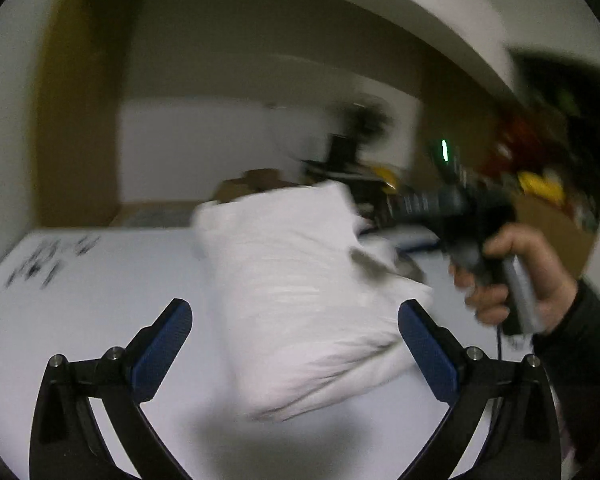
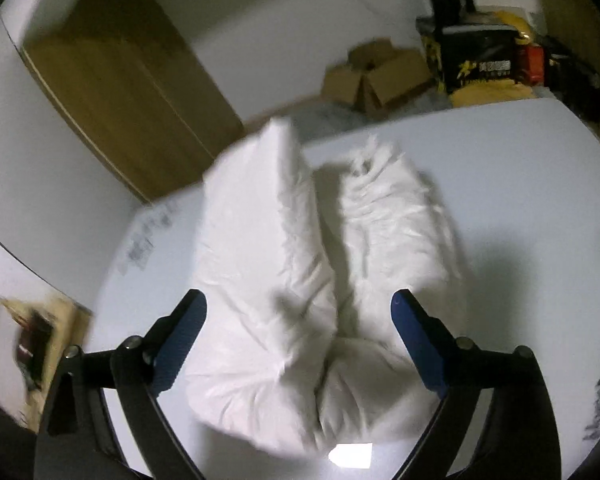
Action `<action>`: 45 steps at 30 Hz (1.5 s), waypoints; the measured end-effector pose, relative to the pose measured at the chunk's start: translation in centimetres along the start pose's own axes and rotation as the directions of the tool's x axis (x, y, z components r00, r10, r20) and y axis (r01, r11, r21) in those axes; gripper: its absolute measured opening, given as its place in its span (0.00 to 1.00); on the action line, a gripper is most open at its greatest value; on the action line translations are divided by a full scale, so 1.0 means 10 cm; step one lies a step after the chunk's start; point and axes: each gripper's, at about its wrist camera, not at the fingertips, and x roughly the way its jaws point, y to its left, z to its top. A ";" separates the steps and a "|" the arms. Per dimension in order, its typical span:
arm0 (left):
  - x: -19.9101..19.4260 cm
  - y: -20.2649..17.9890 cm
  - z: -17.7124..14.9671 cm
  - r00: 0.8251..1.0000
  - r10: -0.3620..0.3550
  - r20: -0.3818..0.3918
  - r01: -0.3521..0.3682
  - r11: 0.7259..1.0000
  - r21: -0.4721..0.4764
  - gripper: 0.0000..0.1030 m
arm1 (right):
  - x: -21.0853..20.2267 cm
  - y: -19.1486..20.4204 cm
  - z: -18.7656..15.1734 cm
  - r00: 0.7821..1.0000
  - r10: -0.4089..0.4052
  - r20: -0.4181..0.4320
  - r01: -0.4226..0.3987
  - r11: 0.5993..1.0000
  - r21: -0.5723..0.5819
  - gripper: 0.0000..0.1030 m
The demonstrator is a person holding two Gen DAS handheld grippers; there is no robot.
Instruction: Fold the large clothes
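Writing on the desk (image 2: pixel 520 200) is blurred, unreadable. Both grippers' fingers (image 1: pixel 168 344) (image 2: pixel 416 340) spread open, gripping nothing; garment (image 2: pixel 308 280) lies beyond them.

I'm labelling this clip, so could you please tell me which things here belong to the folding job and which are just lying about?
Job: white garment, white table, left claw, right claw.
Lying about: cardboard box, black printed box, wooden door.

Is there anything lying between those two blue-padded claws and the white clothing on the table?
Nothing visible does. The puffy white garment lies alone on the white table, directly ahead of the open right tool. The open left tool also faces it with only bare tabletop between.
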 end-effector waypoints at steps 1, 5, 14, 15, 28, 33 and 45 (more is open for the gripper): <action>-0.08 0.18 0.01 1.000 0.014 0.002 -0.014 0.998 -0.054 1.00 | 0.17 0.00 0.01 0.999 0.007 -0.044 -0.007 1.000 0.003 0.91; -0.20 0.53 0.00 0.999 0.046 0.005 -0.045 0.986 -0.161 1.00 | 0.45 0.06 -0.07 0.990 -0.035 -0.139 0.031 0.999 -0.030 0.63; 0.14 0.85 0.20 0.987 0.134 -0.090 -0.151 0.961 -0.233 1.00 | -0.18 -0.27 -0.41 0.983 0.182 -0.007 -0.181 0.980 0.077 0.10; 0.23 0.82 0.27 0.981 0.158 -0.109 -0.179 0.956 -0.230 1.00 | -0.14 -0.34 -0.45 0.984 0.177 -0.011 -0.175 0.981 0.085 0.10; 2.61 -0.03 0.83 0.930 0.288 -0.228 -0.289 0.957 0.030 1.00 | 0.48 -1.25 -0.76 0.928 0.372 -0.005 -0.366 0.913 0.179 0.16; 3.23 -0.13 0.41 0.889 0.341 -0.306 -0.326 0.940 0.100 1.00 | 0.63 -1.39 -0.72 0.908 0.418 -0.019 -0.408 0.896 0.176 0.15; 3.59 -0.05 0.09 0.874 0.370 -0.316 -0.357 0.929 0.101 1.00 | 0.62 -1.43 -0.75 0.930 0.367 -0.026 -0.359 0.921 0.149 0.15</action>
